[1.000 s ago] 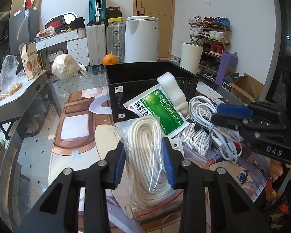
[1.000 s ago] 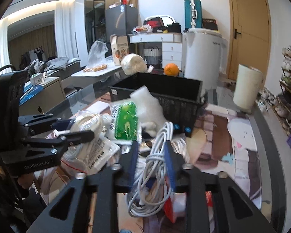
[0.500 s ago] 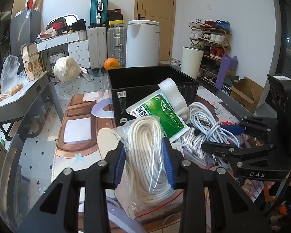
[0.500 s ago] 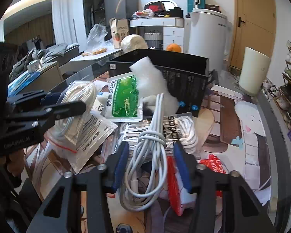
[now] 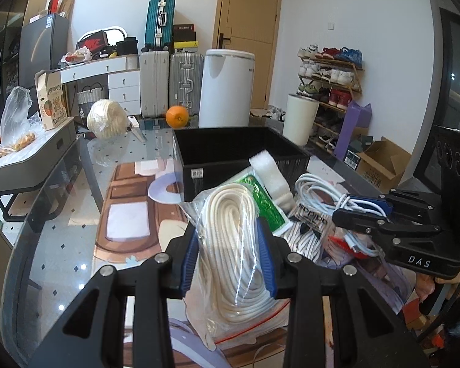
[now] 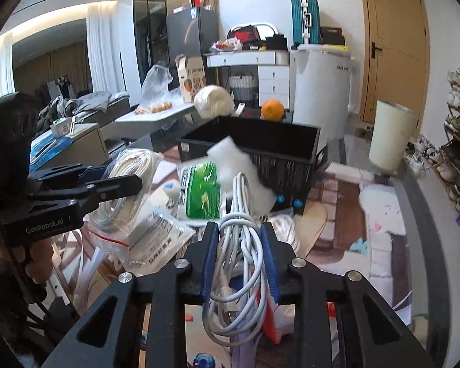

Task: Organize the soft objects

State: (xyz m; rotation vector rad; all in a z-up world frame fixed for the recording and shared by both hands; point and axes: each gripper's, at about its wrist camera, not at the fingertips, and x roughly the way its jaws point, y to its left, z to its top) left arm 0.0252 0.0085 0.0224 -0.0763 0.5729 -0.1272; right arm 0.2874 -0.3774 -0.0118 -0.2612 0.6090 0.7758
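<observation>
Left gripper (image 5: 230, 254): the blue-padded fingers (image 5: 189, 256) are pressed on both sides of a bagged coil of white rope (image 5: 230, 239), which is gripped and stands up between them; the clear bag bulges above and below the pads.
Right gripper (image 6: 239, 254): its fingers (image 6: 208, 254) are closing on a bundle of white cable (image 6: 240, 245), which is seen clamped between the blue pads, with loops hanging below them and rising above.
Pile: a green-printed sachet (image 6: 204, 190), a white foam piece (image 6: 239, 165) and a striped fabric item in a printed bag (image 5: 309, 230) are heaped together on the desk (image 5: 61, 214), between and beyond the two grippers.
Black crate (image 5: 230, 144): it is seen open-topped just behind the pile, with the foam piece leaning against its near wall.
Desk: a glass top is laid over a printed mat; an orange (image 5: 177, 116) and a wrapped pale ball (image 5: 105, 119) are set at its far end, well apart from the pile.
Hand (image 6: 35, 257): it is glimpsed under the left gripper's body.
</observation>
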